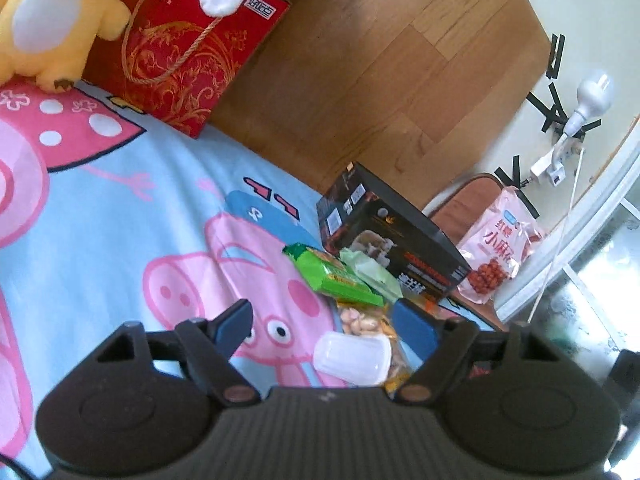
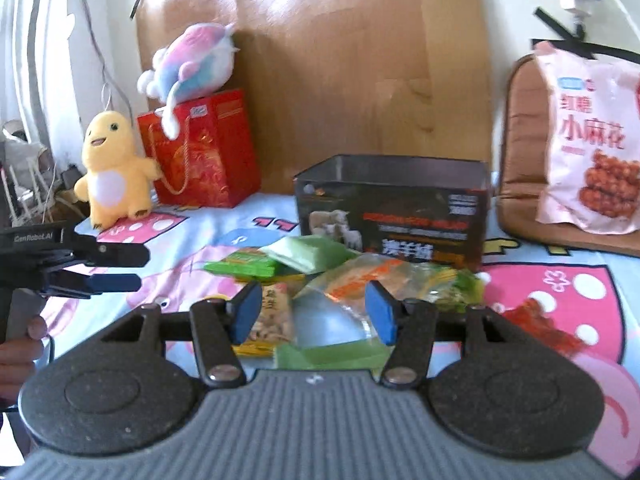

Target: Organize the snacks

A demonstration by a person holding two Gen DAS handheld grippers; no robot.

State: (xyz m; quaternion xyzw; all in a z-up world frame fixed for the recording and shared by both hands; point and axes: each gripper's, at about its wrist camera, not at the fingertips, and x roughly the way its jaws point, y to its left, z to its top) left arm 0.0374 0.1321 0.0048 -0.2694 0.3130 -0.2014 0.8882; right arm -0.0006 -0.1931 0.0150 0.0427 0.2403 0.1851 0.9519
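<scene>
A pile of snack packets lies on the cartoon bedsheet in front of an open black box. It includes a green packet, a pale green pouch, a bag of nuts and a clear crinkly bag. A white plastic lid-like piece lies nearest. My left gripper is open just above the pile's near edge; it also shows in the right wrist view. My right gripper is open, low over the pile, empty.
A pink snack bag leans on a brown cushion at the right. A red gift bag, a yellow plush and a pastel plush stand at the back left against a wooden headboard.
</scene>
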